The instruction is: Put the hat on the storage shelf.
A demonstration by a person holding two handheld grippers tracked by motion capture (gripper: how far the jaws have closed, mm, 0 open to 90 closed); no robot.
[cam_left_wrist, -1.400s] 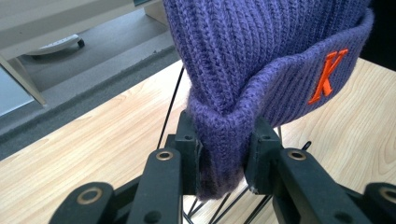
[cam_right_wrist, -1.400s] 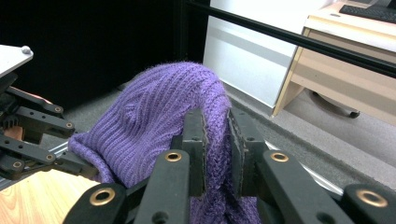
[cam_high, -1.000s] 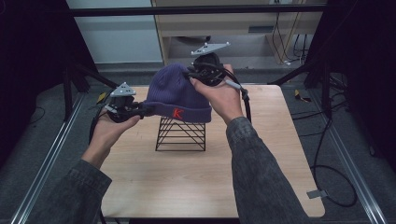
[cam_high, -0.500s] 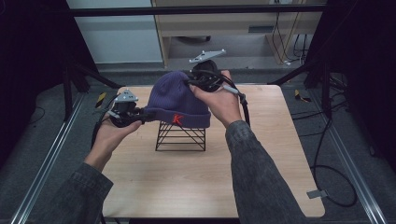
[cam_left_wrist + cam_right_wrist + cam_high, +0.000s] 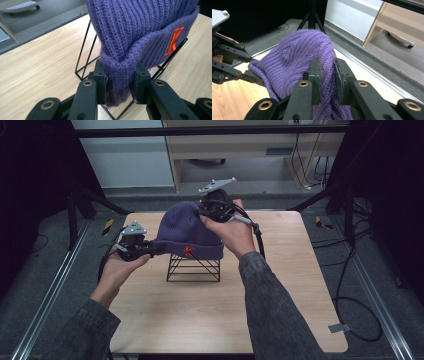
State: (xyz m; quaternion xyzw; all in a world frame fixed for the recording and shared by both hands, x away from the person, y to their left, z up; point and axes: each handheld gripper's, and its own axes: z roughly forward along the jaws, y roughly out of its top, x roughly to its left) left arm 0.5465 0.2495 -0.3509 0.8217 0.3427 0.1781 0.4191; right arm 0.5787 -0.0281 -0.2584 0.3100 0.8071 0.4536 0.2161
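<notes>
The left gripper (image 5: 150, 249) is being kept clamped on the folded cuff at the left end of the purple beanie (image 5: 187, 232), and the right gripper (image 5: 205, 212) is being kept pinched on the knit at the far right of the crown. The beanie is thus being held spread between the two, draped over the black wire stand (image 5: 193, 267) that is standing near the middle of the wooden table (image 5: 280, 320).

The step in hand is judged to be the seating of the beanie on the stand. To do it well, both grips should be kept firm until the cuff is being lowered evenly around the wire frame; the two ends should be brought down together, so that the stand is not being tipped or dragged across the table. Release should be held back until the knit is being carried by the frame and not by the jaws.

In the left gripper view, a thick fold of cuff (image 5: 120, 75) is being squeezed between the black jaws, and the orange letter (image 5: 175, 41) stitched on the cuff is being shown close, with the wire legs (image 5: 85, 53) passing under the hem. In the right gripper view, a ridge of crown knit (image 5: 327, 72) is being nipped between the jaws, and the other gripper (image 5: 253, 76) is being seen at the beanie's far edge. Whether the hem has cleared the top of the frame cannot be told.
</notes>
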